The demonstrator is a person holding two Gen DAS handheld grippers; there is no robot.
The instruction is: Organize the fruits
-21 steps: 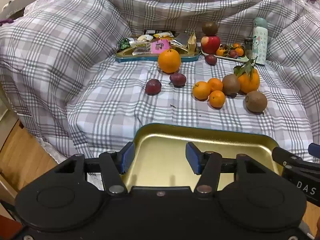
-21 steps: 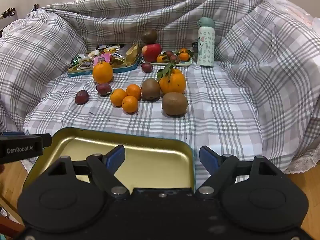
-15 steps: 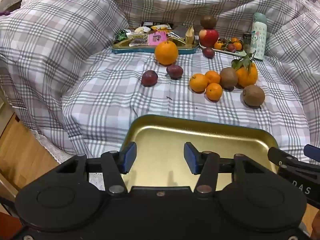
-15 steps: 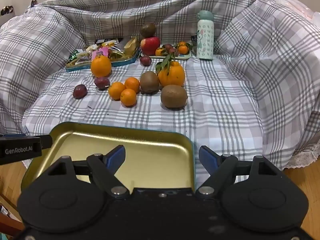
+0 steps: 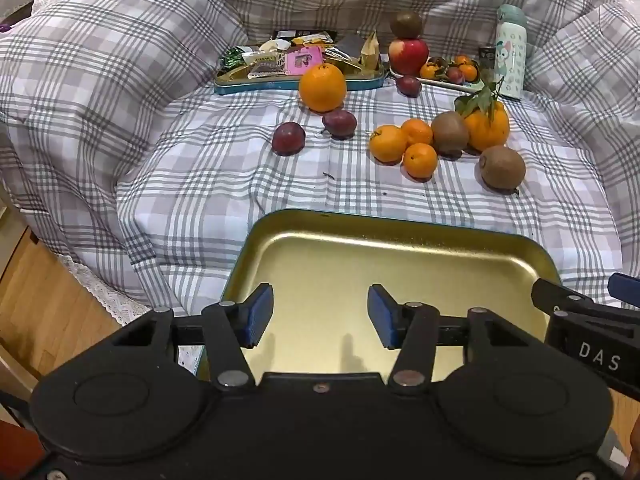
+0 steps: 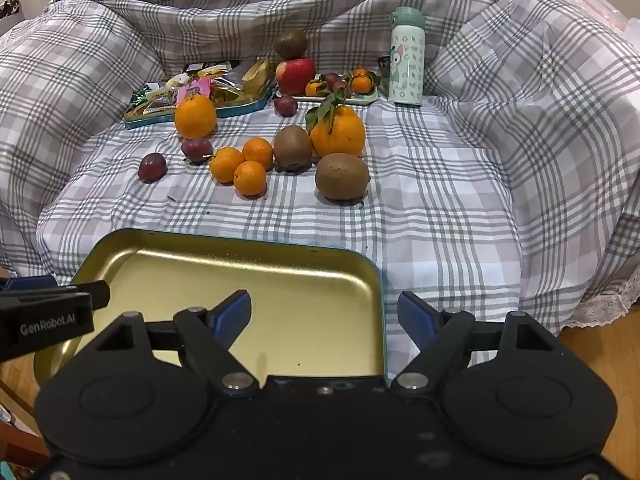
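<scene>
Fruit sits mid-bed on the plaid cover: three mandarins [image 5: 404, 146] bunched together, touching a kiwi [image 5: 450, 133] and the leafy orange [image 5: 487, 125] behind it. Second kiwi [image 6: 342, 176] lies apart, nearer the front edge. Two plums [image 5: 314, 130] sit left of the bunch, and a big orange [image 5: 322, 87] is just behind them, against the snack tin [image 5: 298, 83]. Toward the back edge an apple [image 6: 295, 75] with a kiwi stacked on top stands by a small plate [image 6: 366, 99] of fruit, bottle [image 6: 407, 60] to its right. The gold tray [image 5: 400, 236] is at the bed's front edge, nothing in it. Your left tongs [image 5: 320, 316] are released over the tray. Your right tongs [image 6: 325, 316] are released too, straddling the tray's right rim.
</scene>
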